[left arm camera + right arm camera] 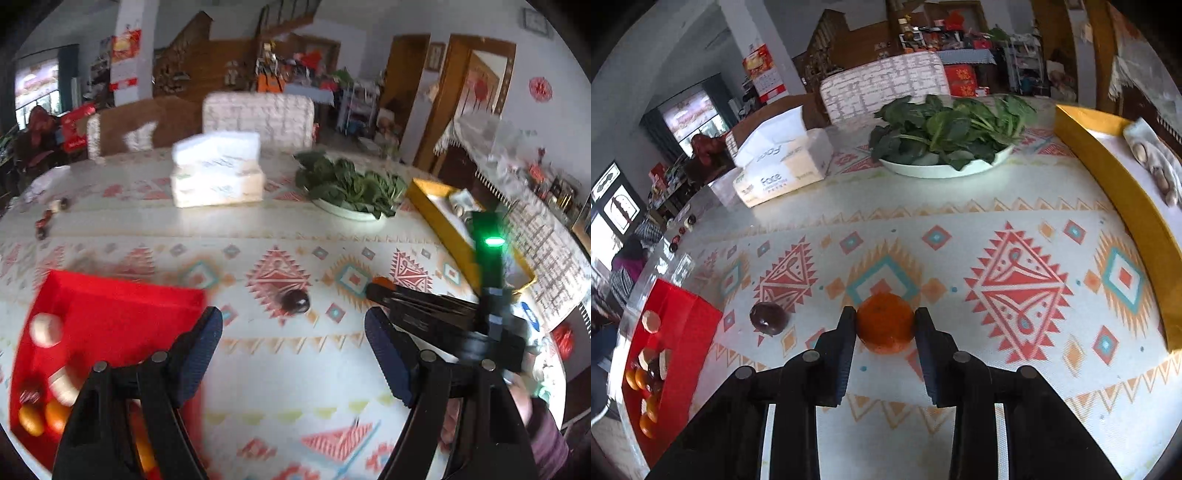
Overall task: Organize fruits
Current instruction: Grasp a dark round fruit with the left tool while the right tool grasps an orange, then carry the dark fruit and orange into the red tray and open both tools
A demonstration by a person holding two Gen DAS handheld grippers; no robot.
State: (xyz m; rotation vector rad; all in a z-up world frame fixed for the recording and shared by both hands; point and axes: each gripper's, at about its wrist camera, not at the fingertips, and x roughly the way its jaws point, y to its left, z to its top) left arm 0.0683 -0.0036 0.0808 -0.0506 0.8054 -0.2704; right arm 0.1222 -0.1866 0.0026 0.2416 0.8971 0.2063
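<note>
Glossy patterned tablecloth [960, 229] (plastic-looking); orange [885, 321] dimpled, matt; tray [683, 314] shiny

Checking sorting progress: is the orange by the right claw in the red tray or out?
Out. The orange sits on the tablecloth between the right claw's fingers; the red tray lies apart, far left.

both wrist views angled down, sharing the patterned tablecloth [280, 229]
</note>
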